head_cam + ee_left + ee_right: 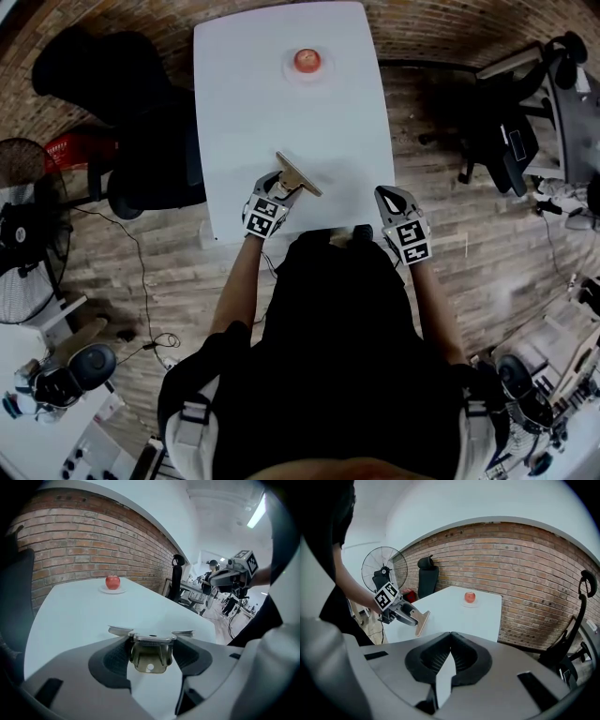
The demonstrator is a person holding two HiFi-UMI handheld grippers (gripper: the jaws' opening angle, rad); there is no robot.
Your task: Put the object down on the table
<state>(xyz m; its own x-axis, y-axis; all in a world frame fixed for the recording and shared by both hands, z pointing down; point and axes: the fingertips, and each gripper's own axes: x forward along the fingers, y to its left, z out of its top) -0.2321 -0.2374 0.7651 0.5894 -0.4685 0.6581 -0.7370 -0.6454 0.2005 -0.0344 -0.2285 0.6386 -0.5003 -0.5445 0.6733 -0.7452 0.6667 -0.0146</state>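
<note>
Head view: one white table and two grippers, both at its near edge. The left gripper is clamped on one flat tan board, held over the near part of the table; whether the board touches the tabletop cannot be told. Left gripper view shows both pads pressed on the board's one brass-coloured metal clip, with the board seen edge-on across the jaws. The right gripper sits off the table's near right corner, well apart from the board; right gripper view shows its two jaws closed tip to tip with nothing between them. At the far end, one red apple rests on one small plate. One standing fan stands beside one black chair
</note>
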